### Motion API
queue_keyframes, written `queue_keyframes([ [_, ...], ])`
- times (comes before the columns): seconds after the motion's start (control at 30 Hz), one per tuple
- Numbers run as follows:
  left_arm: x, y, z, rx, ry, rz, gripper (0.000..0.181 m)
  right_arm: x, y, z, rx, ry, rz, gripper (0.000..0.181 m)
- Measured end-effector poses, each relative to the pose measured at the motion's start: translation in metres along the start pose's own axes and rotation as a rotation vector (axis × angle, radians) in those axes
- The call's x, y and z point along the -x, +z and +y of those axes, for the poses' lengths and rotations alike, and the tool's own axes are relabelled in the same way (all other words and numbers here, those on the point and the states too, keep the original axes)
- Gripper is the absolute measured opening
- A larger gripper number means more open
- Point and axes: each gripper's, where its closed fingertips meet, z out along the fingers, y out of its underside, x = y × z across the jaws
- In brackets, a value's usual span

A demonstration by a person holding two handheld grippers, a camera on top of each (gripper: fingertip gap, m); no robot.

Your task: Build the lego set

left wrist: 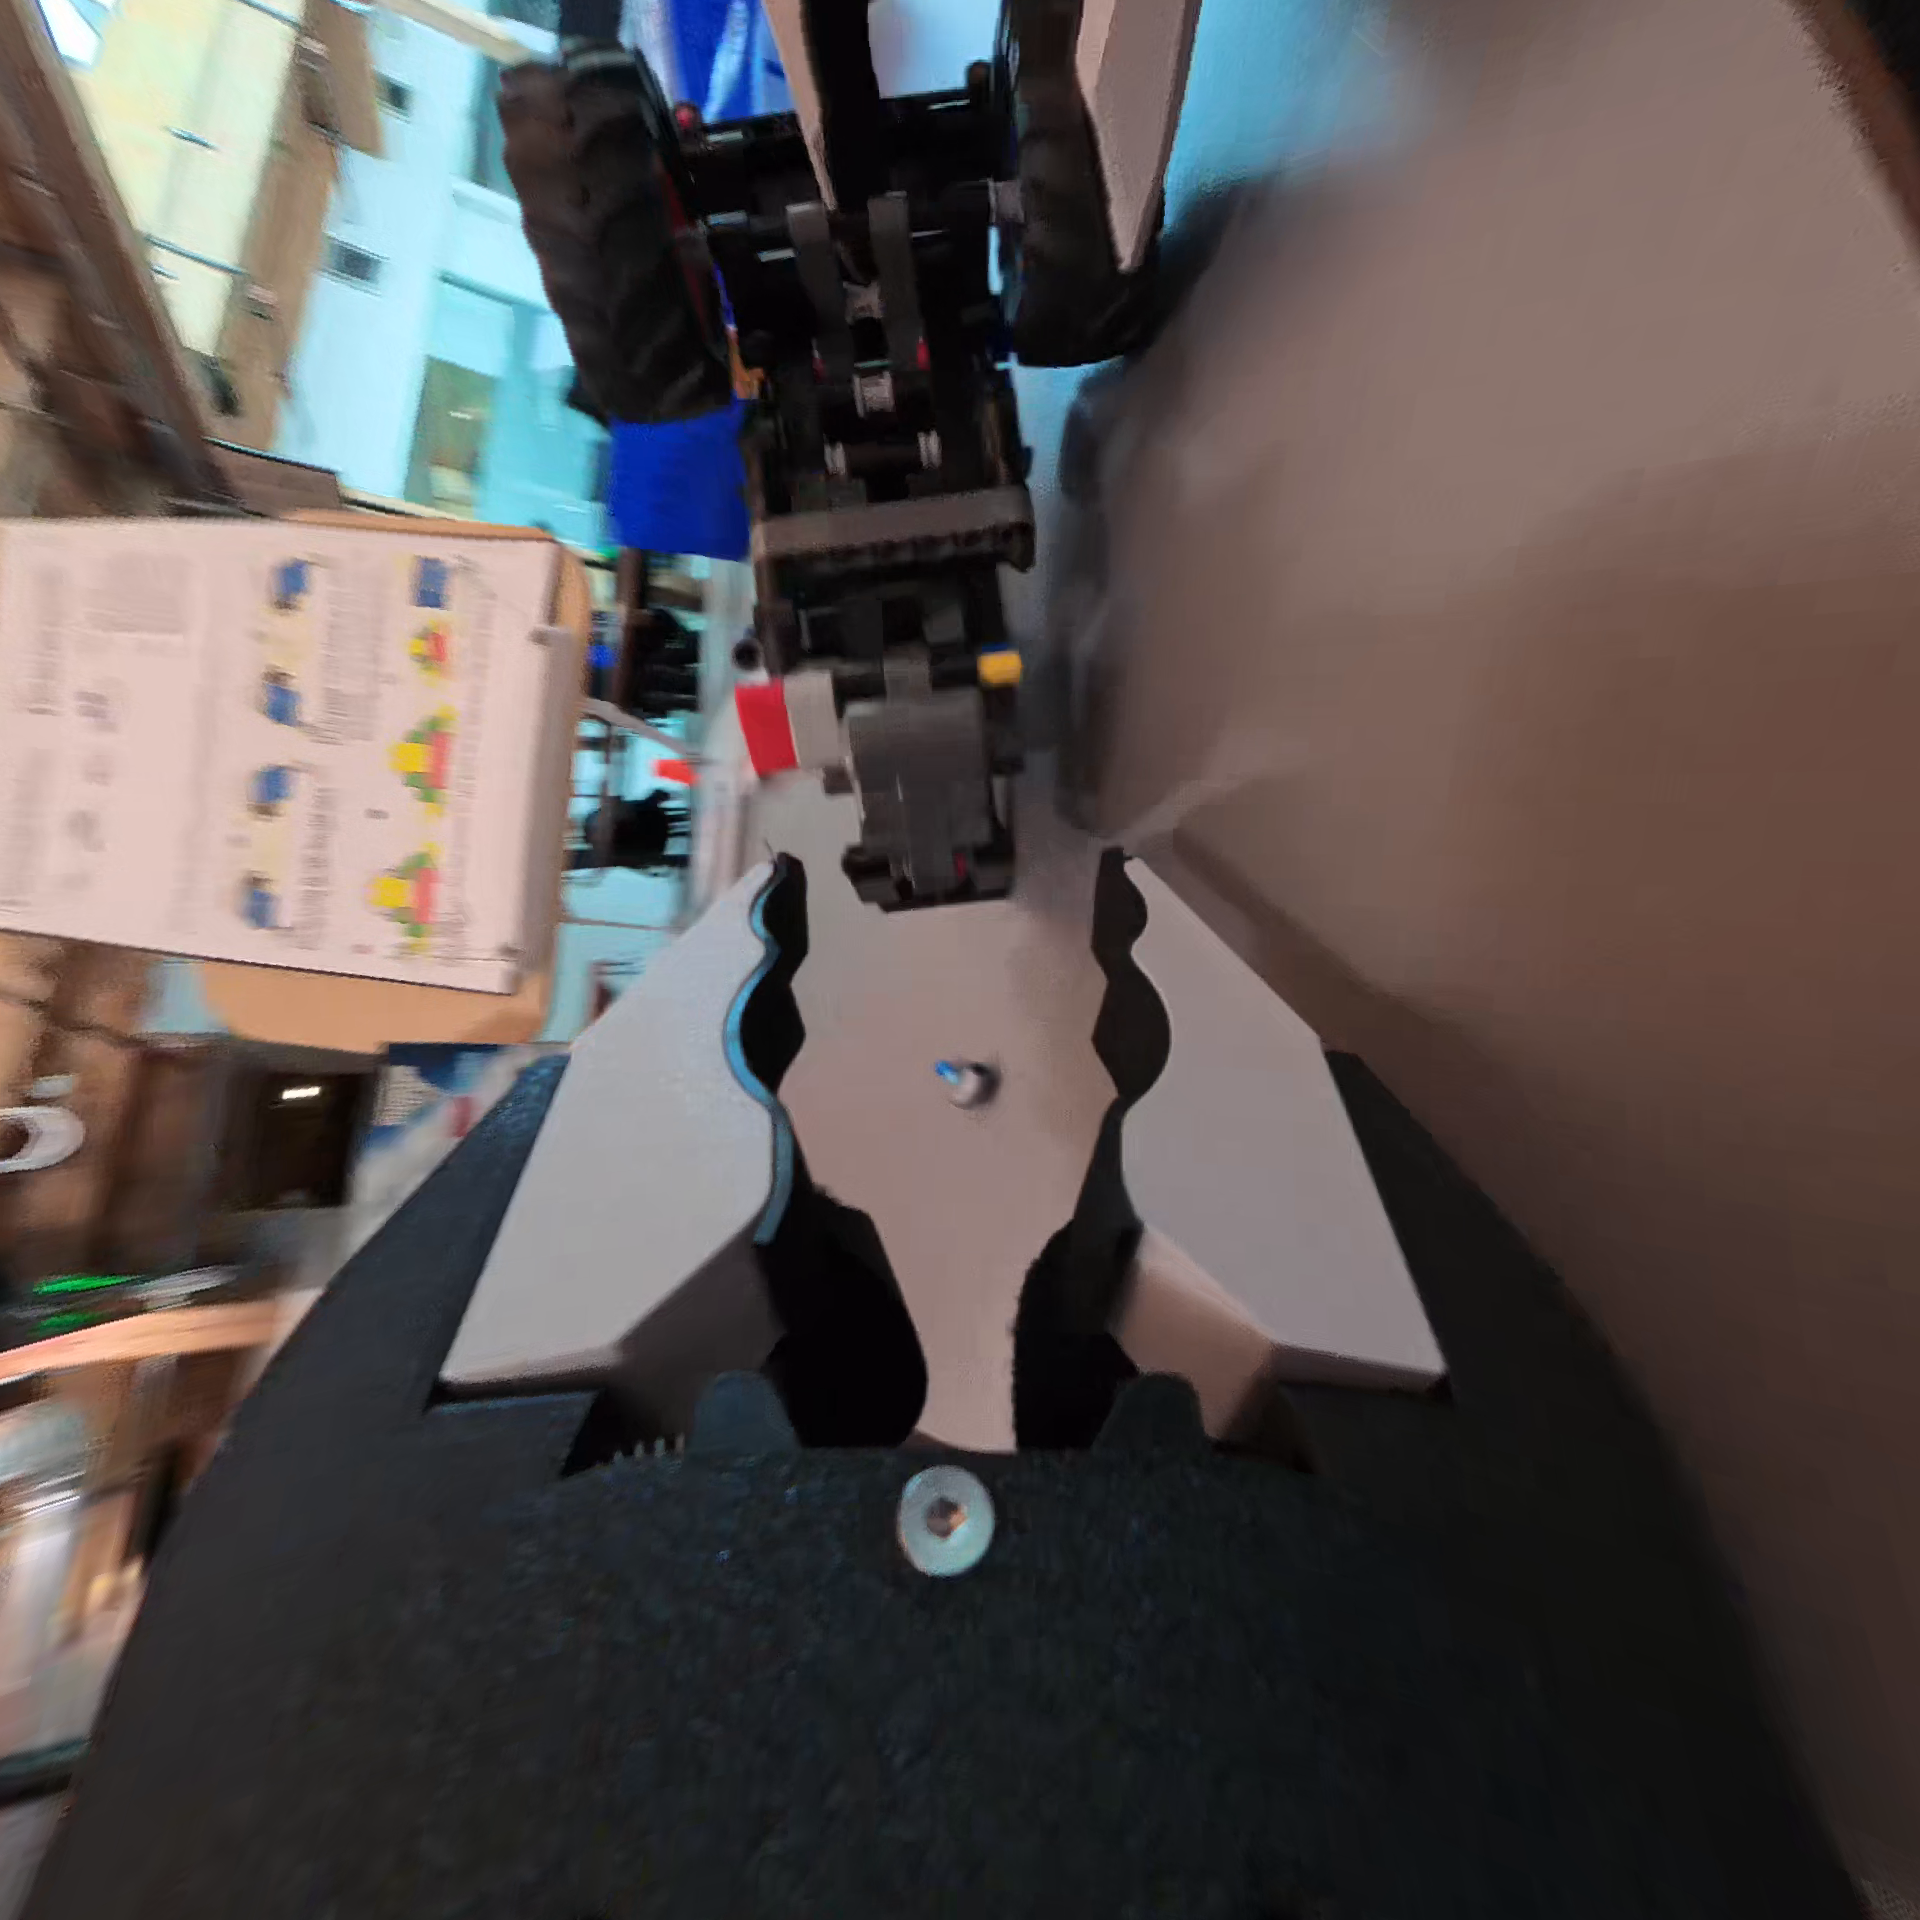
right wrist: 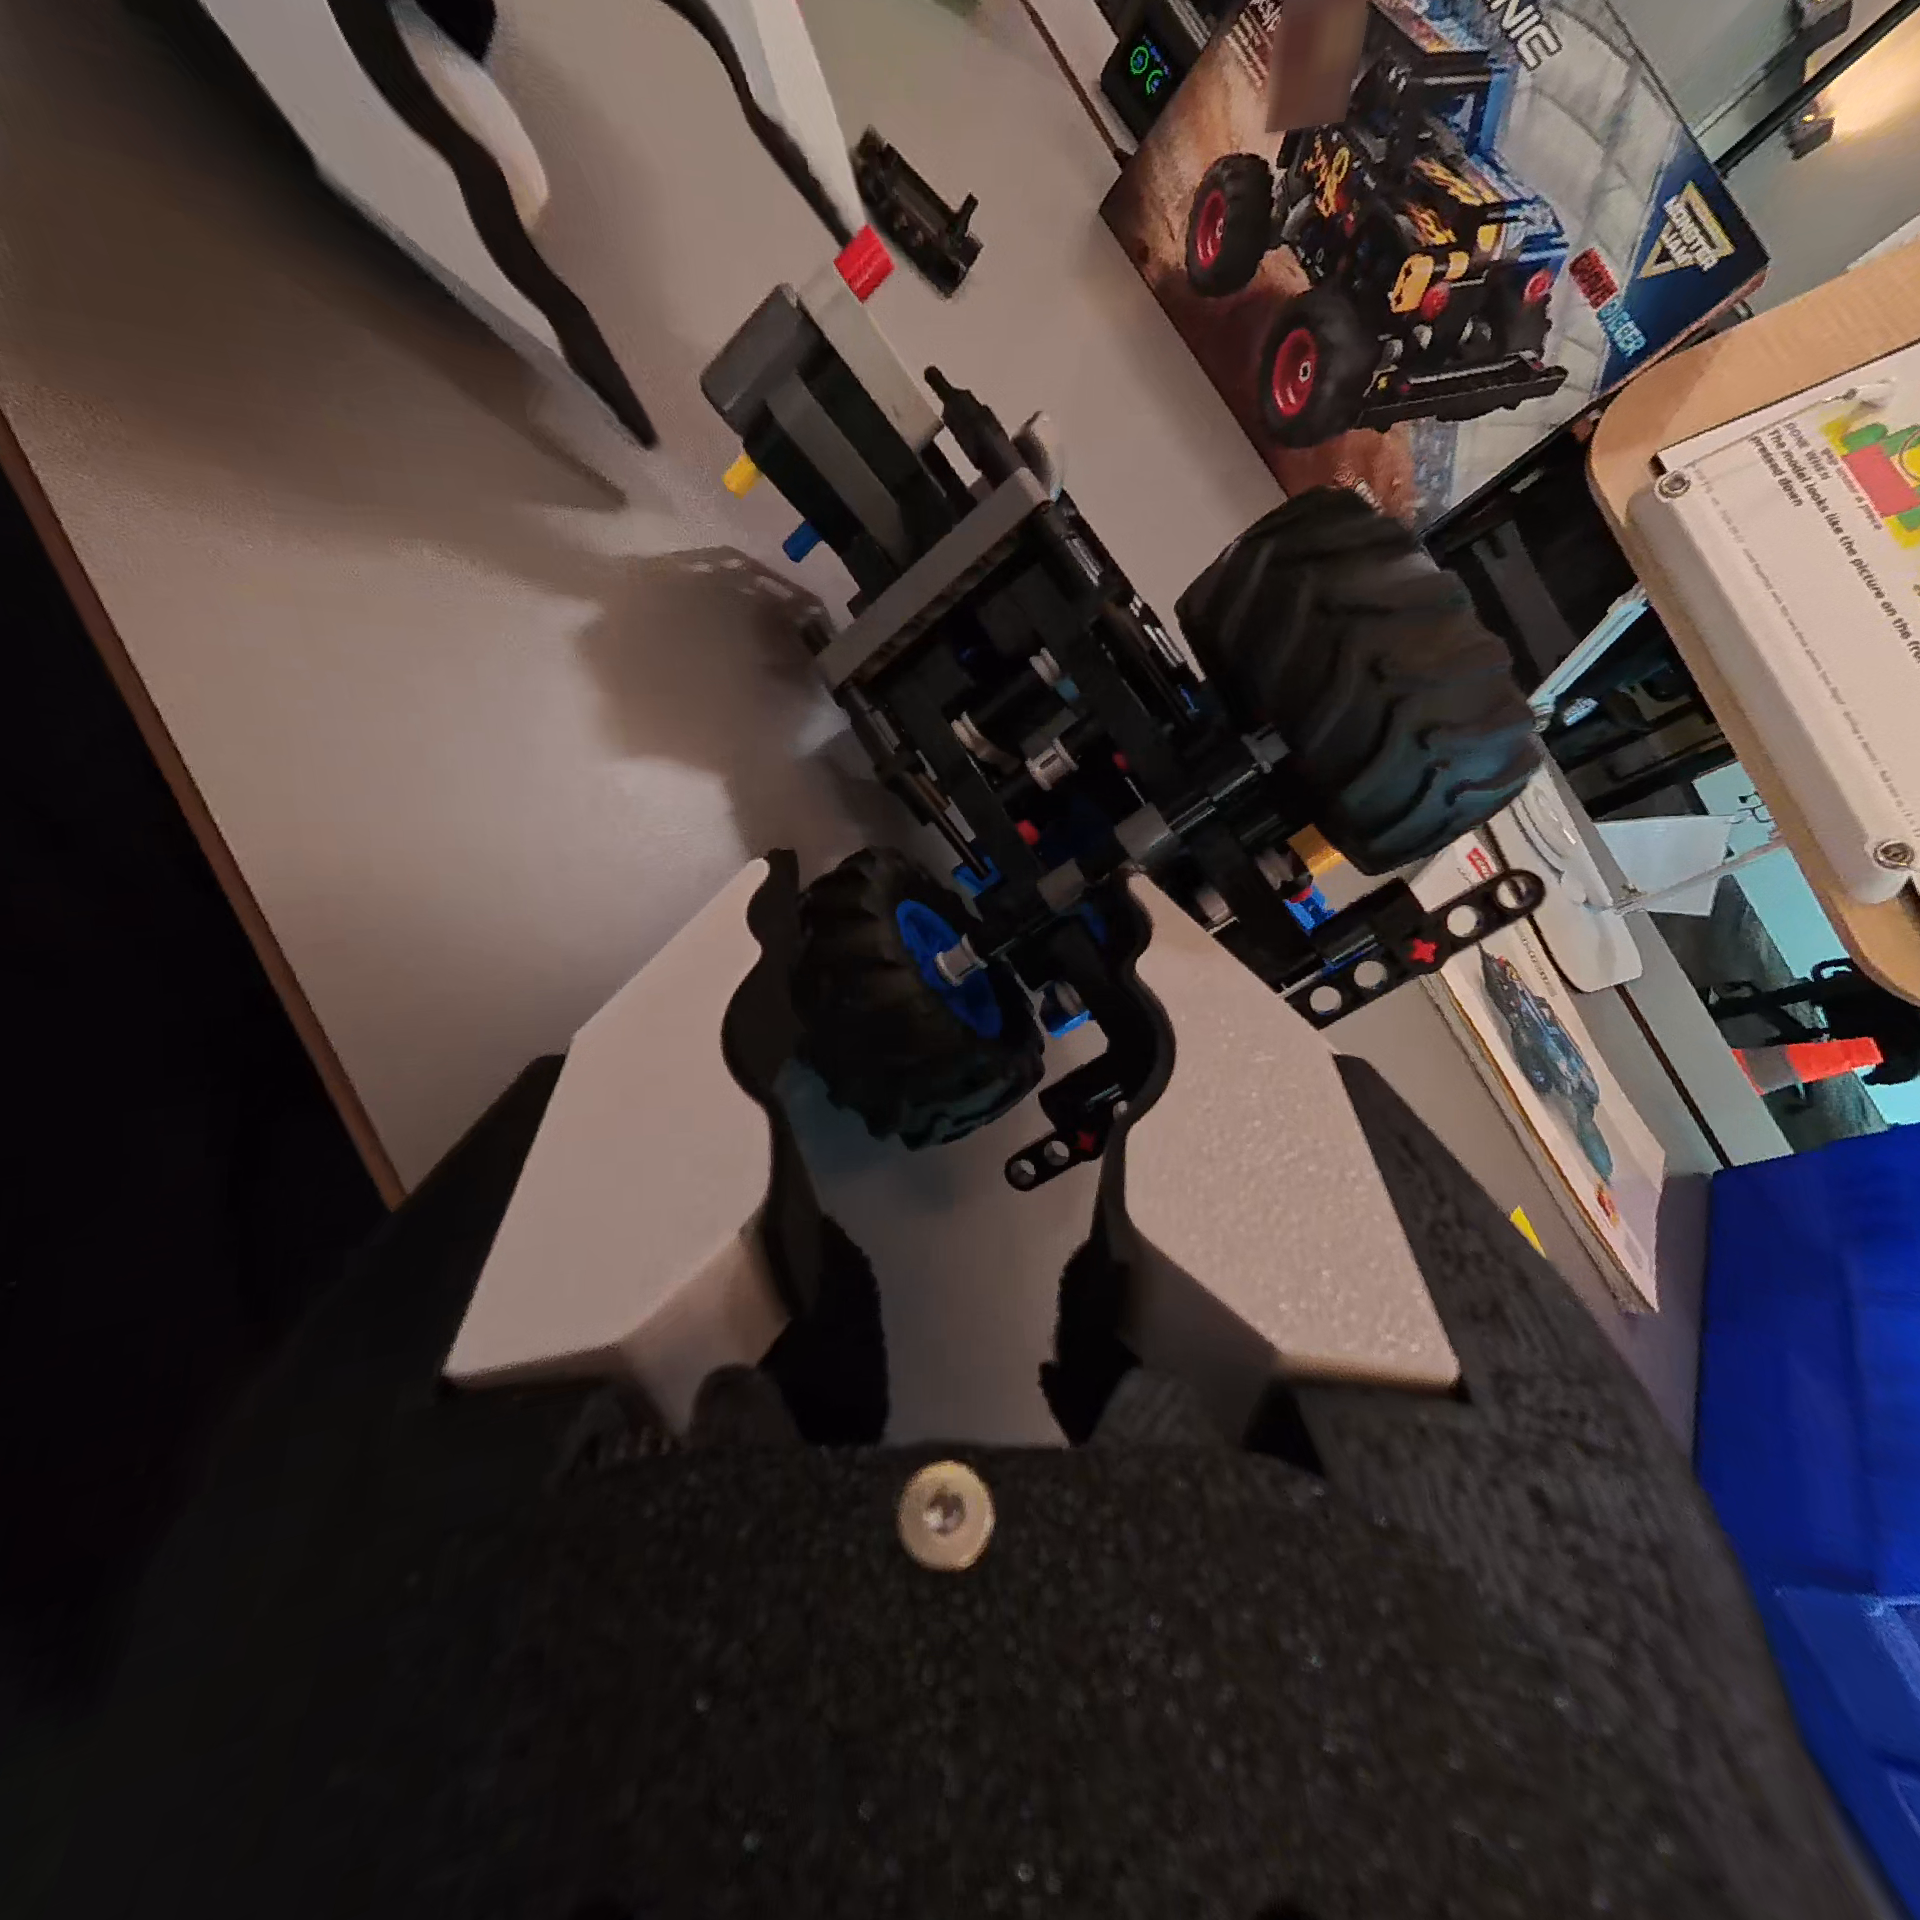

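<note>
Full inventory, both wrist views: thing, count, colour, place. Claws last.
Brick-built truck chassis: 1, black and grey with blue, red, yellow pins, on the table between the claws.
Tyres: 2 in view, black, on the chassis; smaller-looking one has a blue hub.
Loose black part: 1, on table beyond the chassis.
Small pin: 1, grey-blue, on table.
Set box: 1, truck picture, far side of table.
Instruction sheet: 1, white, on a tan board.
Table: 1, pale grey.
Left claw: open, just short of the chassis end.
Right claw: around the blue-hub tyre and axle.
</note>
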Motion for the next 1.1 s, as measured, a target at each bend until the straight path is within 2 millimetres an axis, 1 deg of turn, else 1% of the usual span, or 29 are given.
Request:
queue_keyframes([
  [0.03,-0.003,-0.008,0.001,-0.039,-0.098,0.077,0.055,0.0,-0.001,0.0,0.004,-0.012,-0.004,0.059],
  [0.07,-0.003,-0.015,-0.001,-0.083,-0.231,0.163,0.053,0.0,-0.002,0.0,0.008,-0.024,-0.004,0.059],
  [0.1,0.003,-0.02,-0.003,-0.115,-0.395,0.246,0.052,0.0,-0.002,0.0,0.016,-0.028,-0.009,0.059],
  [0.13,0.013,-0.022,-0.007,-0.147,-0.568,0.321,0.051,0.001,-0.003,-0.001,0.023,-0.028,-0.015,0.059],
  [0.17,0.025,-0.023,-0.014,-0.184,-0.729,0.398,0.049,0.001,-0.004,-0.002,0.023,-0.031,-0.014,0.059],
  [0.2,0.032,-0.021,-0.021,-0.207,-0.856,0.496,0.048,0.001,-0.006,-0.004,0.021,-0.033,-0.013,0.059],
  [0.23,0.035,-0.019,-0.029,-0.211,-0.944,0.601,0.046,0.001,-0.009,-0.007,0.016,-0.03,-0.01,0.06],
  [0.27,0.036,-0.015,-0.036,-0.199,-0.995,0.687,0.045,0.001,-0.013,-0.012,0.009,-0.025,-0.008,0.059],
  [0.33,0.035,-0.005,-0.048,-0.186,-0.997,0.794,0.041,0.001,-0.024,-0.026,-0.02,-0.016,0.0,0.057],
  [0.37,0.036,0.003,-0.048,-0.168,-0.964,0.791,0.036,0.0,-0.03,-0.034,-0.033,-0.028,0.005,0.054],
  [0.4,0.04,0.012,-0.044,-0.145,-0.918,0.76,0.035,-0.004,-0.035,-0.042,-0.044,-0.049,0.025,0.052],
  [0.47,0.042,0.023,-0.036,-0.109,-0.851,0.756,0.025,-0.012,-0.043,-0.06,-0.066,-0.08,0.049,0.05],
  [0.53,0.036,0.027,-0.034,-0.068,-0.842,0.832,0.025,-0.022,-0.043,-0.078,-0.073,-0.119,0.078,0.045],
  [0.6,0.033,0.028,-0.035,-0.056,-0.841,0.862,0.024,-0.028,-0.031,-0.087,-0.042,-0.197,0.11,0.044],
  [0.67,0.032,0.027,-0.035,-0.035,-0.829,0.864,0.021,-0.027,-0.012,-0.087,0.017,-0.312,0.142,0.041],
  [0.73,0.03,0.024,-0.035,-0.02,-0.829,0.875,0.02,-0.02,0.01,-0.077,0.118,-0.453,0.154,0.04],
  [0.8,0.03,0.023,-0.035,-0.012,-0.836,0.883,0.02,-0.012,0.024,-0.074,0.167,-0.559,0.165,0.039],
  [0.87,0.031,0.021,-0.033,-0.006,-0.841,0.879,0.021,-0.006,0.03,-0.071,0.202,-0.564,0.132,0.035],
  [0.97,0.033,0.015,-0.031,-0.019,-0.836,0.88,0.022,-0.001,0.029,-0.071,0.221,-0.572,0.123,0.027],
  [1.0,0.033,0.014,-0.03,-0.022,-0.831,0.879,0.02,0.002,0.029,-0.072,0.215,-0.565,0.114,0.025],
  [1.03,0.03,0.014,-0.03,-0.018,-0.824,0.89,0.019,0.004,0.031,-0.072,0.215,-0.541,0.098,0.025],
  [1.1,0.023,0.013,-0.03,-0.006,-0.817,0.925,0.02,0.003,0.034,-0.069,0.233,-0.512,0.087,0.026],
])
